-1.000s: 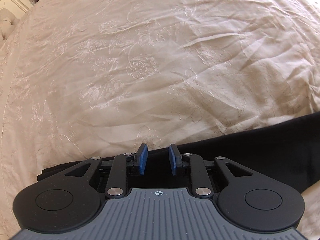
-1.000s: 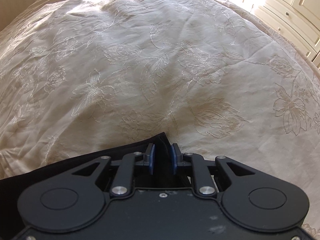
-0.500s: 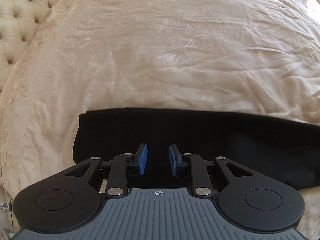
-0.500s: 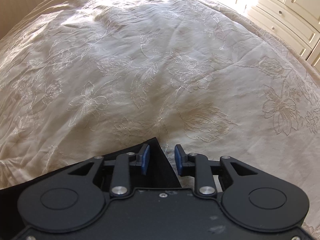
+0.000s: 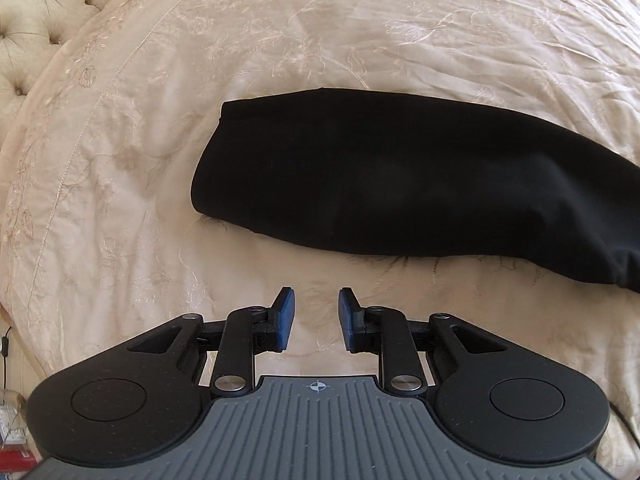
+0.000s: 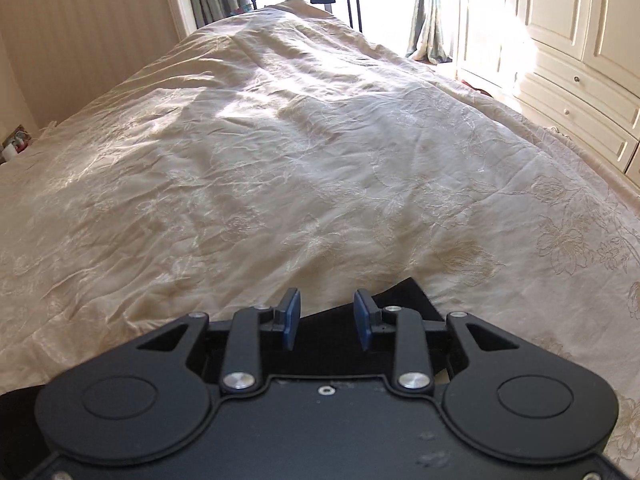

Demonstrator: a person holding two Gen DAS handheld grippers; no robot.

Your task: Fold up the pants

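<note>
While the black pants [image 5: 400,184] lie folded on the cream bedspread [image 5: 280,40], no readable writing is seen — the left gripper [image 5: 316,316] is held narrowly parted and empty; the right gripper [image 6: 326,318], just opening, grips nothing.

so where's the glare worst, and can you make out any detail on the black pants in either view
Right wrist view: sunlight blows out the window and the wardrobe doors, and a bright patch falls on the bedspread. Left wrist view: lighting is even, but the pants read as a near-flat black shape, with only faint folds at the right end. Fisheye curves the bed edge. In the right wrist view only a dark corner shows.
</note>
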